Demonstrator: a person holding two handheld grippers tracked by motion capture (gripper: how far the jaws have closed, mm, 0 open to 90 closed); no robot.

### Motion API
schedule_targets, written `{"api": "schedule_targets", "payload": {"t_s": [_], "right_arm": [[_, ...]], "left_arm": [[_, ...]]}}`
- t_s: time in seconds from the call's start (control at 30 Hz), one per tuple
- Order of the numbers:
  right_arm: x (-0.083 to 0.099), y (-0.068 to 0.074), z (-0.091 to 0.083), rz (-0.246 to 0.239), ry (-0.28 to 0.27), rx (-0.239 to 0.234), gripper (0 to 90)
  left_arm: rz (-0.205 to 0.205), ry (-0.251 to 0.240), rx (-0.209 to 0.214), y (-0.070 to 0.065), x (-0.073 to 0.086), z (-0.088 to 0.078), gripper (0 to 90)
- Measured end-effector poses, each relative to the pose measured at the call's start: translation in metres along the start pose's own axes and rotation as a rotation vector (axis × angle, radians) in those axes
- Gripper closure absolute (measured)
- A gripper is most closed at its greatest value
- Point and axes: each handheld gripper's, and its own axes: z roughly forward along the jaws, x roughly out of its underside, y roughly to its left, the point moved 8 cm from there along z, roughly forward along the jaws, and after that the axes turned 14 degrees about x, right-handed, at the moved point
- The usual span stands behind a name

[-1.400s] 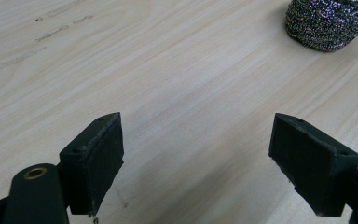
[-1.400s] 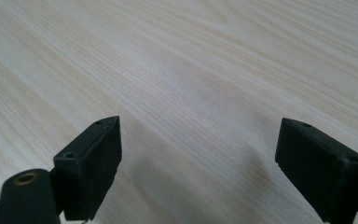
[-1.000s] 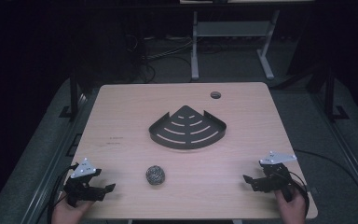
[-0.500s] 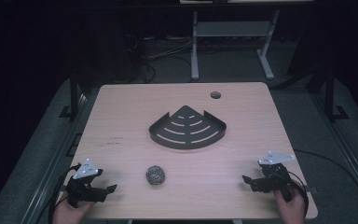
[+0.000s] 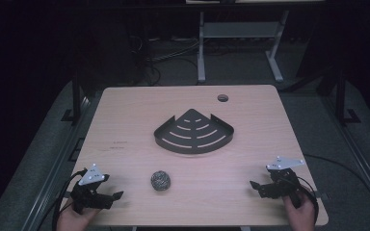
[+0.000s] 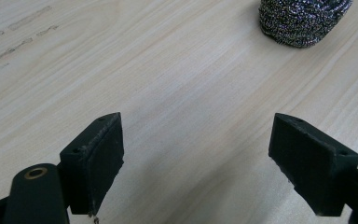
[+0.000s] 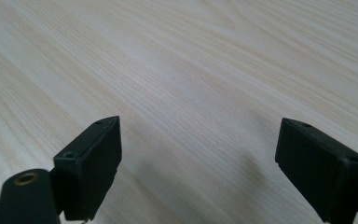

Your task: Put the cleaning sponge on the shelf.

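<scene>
1. High view shows a pale wooden table (image 5: 139,120) with a person's hands coming in at its near edge, each holding a gripper.
2. Near the front left corner sits the left gripper (image 5: 115,196), its jaws spread wide with bare wood between them.
3. A steel wool ball (image 5: 160,181) lies on the table just right of that gripper, apart from it; in the left gripper view the ball (image 6: 303,21) sits ahead and off to the right of the open jaws.
4. Over at the front right, the right gripper (image 5: 256,187) is also spread wide, holding nothing.
5. A black fan-shaped corner rack (image 5: 193,133) rests at the table's middle, well apart from both grippers and beyond the ball.
6. A small dark round hole (image 5: 222,98) marks the far side of the tabletop.
</scene>
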Motion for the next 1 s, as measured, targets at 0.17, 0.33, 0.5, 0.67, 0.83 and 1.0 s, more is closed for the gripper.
{"api": "schedule_targets", "payload": {"t_s": [0.17,0.33,0.5,0.67,0.83,1.0], "right_arm": [[-0.001,0.000,0.000,0.002,-0.003,-0.001,14.0],[0.000,0.001,0.000,0.000,-0.002,-0.004,14.0],[0.000,0.001,-0.001,0.003,-0.003,-0.003,14.0],[-0.001,0.002,-0.001,-0.005,-0.004,-0.005,14.0],[-0.001,0.002,0.000,-0.005,-0.003,-0.006,14.0],[-0.001,0.002,0.000,-0.006,-0.002,-0.005,14.0]], "left_arm": [[0.011,-0.001,0.004,-0.002,-0.001,0.001,17.3],[0.017,0.007,0.007,-0.004,-0.002,0.001,17.3],[0.030,0.003,0.012,-0.008,-0.006,0.001,17.3],[0.046,0.013,0.013,-0.011,-0.009,0.002,17.3],[0.060,0.025,0.021,-0.013,-0.012,0.003,17.3],[0.073,0.039,0.039,-0.017,-0.014,0.007,17.4]]}}
